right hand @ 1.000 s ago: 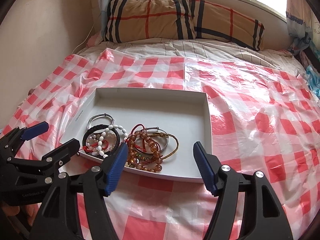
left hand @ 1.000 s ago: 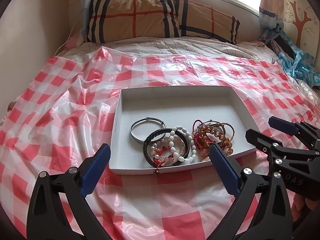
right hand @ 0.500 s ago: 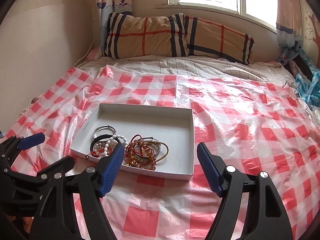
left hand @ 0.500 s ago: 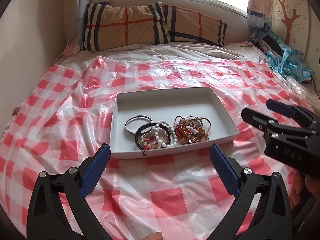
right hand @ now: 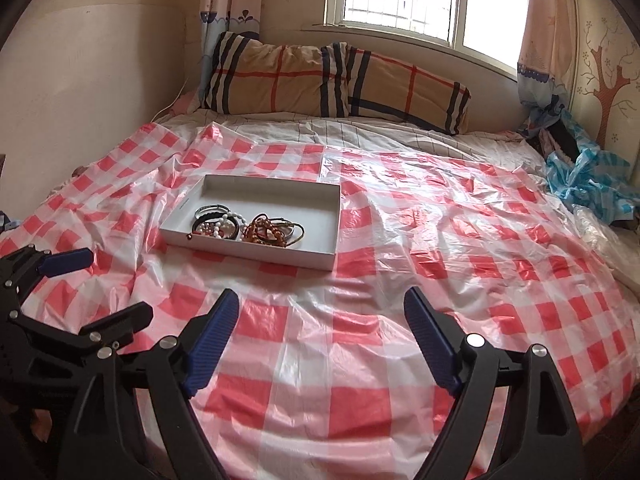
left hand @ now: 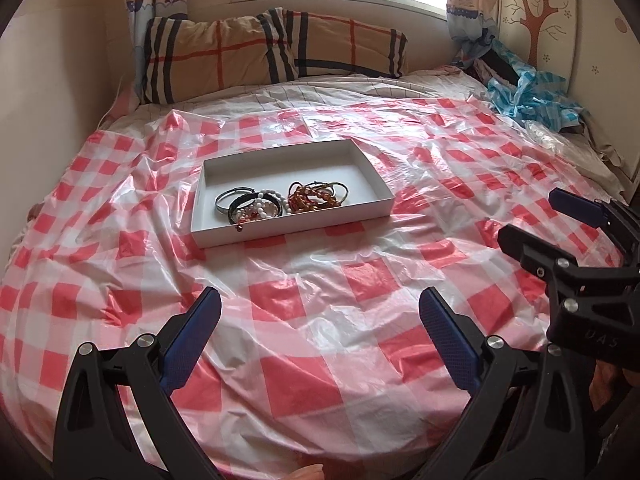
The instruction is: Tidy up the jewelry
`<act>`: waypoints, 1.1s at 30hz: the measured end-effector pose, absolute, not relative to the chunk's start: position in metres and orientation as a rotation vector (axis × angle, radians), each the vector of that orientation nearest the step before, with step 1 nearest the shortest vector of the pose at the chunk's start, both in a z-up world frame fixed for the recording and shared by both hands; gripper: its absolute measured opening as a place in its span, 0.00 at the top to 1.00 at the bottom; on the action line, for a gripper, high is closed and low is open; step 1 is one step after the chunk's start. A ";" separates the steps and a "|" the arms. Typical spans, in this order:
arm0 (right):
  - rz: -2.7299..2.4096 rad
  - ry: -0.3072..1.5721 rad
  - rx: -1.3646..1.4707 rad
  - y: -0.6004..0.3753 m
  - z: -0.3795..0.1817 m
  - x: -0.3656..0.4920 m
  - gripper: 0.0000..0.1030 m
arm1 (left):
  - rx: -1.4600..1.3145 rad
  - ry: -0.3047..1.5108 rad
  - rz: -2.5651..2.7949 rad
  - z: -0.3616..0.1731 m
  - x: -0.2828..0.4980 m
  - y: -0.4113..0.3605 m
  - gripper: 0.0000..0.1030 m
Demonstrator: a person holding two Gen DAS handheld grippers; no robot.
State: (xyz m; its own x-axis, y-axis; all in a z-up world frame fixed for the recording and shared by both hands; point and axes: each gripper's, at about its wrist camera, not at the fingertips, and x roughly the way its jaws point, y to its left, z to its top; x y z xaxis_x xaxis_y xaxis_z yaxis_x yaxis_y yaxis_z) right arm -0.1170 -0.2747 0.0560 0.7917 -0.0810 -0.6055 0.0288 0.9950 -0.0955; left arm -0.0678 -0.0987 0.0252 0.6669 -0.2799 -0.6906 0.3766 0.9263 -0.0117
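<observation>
Both grippers, left (left hand: 320, 320) and right (right hand: 320, 320), gape empty; bracelets (left hand: 280, 202) in tray (left hand: 296, 224) lie well ahead, nearer left's centreline.

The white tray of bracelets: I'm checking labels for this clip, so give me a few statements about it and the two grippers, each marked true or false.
1. All the bracelets lie inside the white tray. True.
2. The left gripper is shut on a bracelet. False: it is open and holds nothing.
3. The amber bead bracelets lie to the right of the white bead bracelet in the left wrist view. True.
4. The tray rests on the plaid pillow. False: it sits on the red-and-white checkered plastic sheet.
5. The right gripper reaches into the tray. False: it is open, well short of the tray.
</observation>
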 end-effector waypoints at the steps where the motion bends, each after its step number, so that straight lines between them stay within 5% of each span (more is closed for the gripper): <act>1: -0.059 0.651 -0.091 -0.274 0.057 -0.127 0.18 | 0.133 0.752 -0.379 0.028 -0.075 -0.099 0.07; 33: -0.112 0.716 -0.107 -0.278 0.059 -0.264 0.07 | 0.084 0.809 -0.445 0.032 -0.203 -0.064 0.07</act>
